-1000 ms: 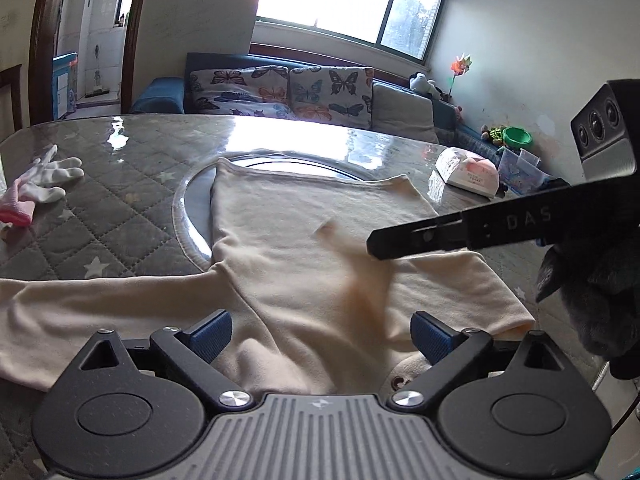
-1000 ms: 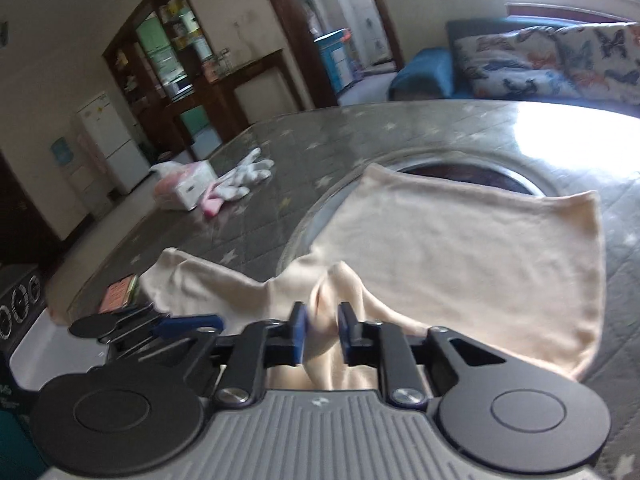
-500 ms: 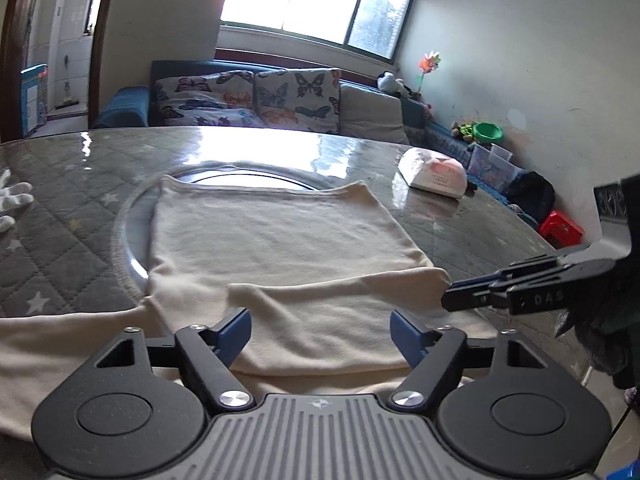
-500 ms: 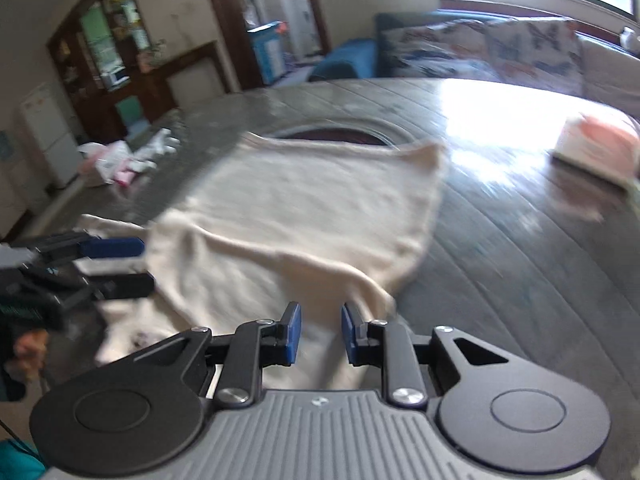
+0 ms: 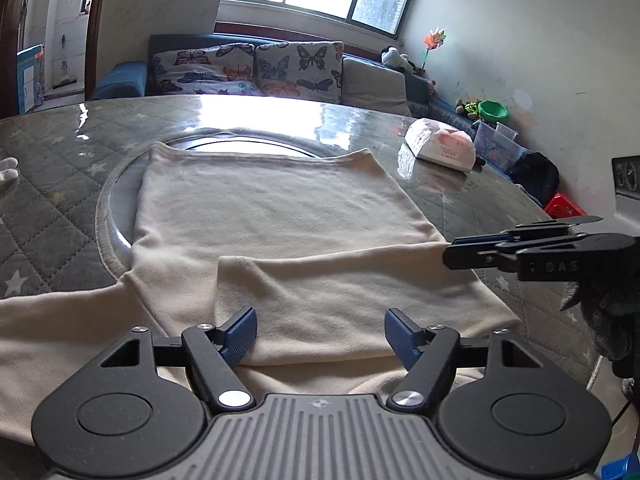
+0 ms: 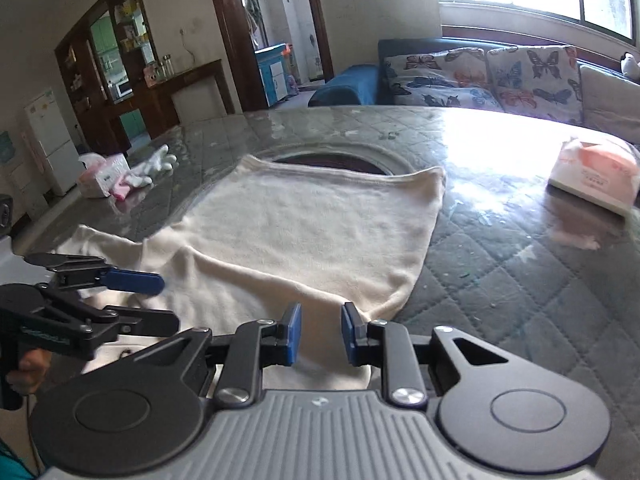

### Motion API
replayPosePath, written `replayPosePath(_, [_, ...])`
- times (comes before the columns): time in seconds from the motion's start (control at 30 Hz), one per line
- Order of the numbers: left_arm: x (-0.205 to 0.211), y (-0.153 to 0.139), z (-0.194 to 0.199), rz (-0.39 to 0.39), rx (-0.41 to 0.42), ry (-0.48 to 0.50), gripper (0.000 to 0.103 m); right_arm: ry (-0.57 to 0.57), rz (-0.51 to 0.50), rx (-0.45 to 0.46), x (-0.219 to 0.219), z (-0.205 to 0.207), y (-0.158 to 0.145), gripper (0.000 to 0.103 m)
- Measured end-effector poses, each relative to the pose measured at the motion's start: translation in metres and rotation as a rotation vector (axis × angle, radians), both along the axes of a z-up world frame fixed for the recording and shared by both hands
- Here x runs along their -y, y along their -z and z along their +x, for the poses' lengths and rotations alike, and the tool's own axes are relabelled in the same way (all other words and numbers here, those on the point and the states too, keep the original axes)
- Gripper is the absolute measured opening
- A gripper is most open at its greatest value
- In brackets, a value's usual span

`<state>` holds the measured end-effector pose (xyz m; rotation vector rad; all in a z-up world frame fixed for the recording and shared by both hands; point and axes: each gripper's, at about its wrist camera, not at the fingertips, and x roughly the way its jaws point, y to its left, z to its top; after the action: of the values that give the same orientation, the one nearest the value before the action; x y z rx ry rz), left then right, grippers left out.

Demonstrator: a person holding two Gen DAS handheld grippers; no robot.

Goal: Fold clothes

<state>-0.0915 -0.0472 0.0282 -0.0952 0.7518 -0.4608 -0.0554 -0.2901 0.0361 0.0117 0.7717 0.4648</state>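
A cream long-sleeved top lies flat on the quilted table, hem toward the window. One sleeve is folded flat across the chest. The other sleeve stretches out to the left. My left gripper is open over the near edge of the top. Cloth lies under its blue pads, not pinched. My right gripper hovers at the top's near right corner. Its jaws stand narrowly apart with flat cloth showing below the gap. In the left wrist view the right gripper sits at the fold's right end.
A tissue pack lies at the far right of the table. A white glove and a pink-and-white pack lie at the far left. A round glass turntable is under the top. The table's right edge is close by.
My right gripper went from over the top's middle, with the sleeve in it, to the right edge. The sleeve now lies flat across the chest. My left jaws narrowed.
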Motion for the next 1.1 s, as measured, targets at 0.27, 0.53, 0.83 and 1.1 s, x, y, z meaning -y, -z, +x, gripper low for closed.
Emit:
replayPosePath(0.27, [-0.009, -0.009, -0.008, -0.022, 0.017, -0.017, 0.073, -0.035, -0.035, 0.025, -0.01, -0.004, 0.001, 0.021])
replayPosePath(0.53, [-0.033, -0.013, -0.023, -0.029, 0.029, -0.076, 0.074, -0.16, -0.133, 0.012, -0.043, -0.018, 0.009, 0.022])
replayPosePath(0.83, [-0.085, -0.023, -0.044, -0.021, 0.038, -0.257, 0.075, -0.293, -0.132, 0.041, -0.098, -0.003, 0.0, 0.024])
replayPosePath(1.1, [-0.139, -0.026, -0.058, 0.017, 0.053, -0.468, 0.075, -0.362, -0.143, 0.02, -0.135, 0.009, 0.016, 0.028])
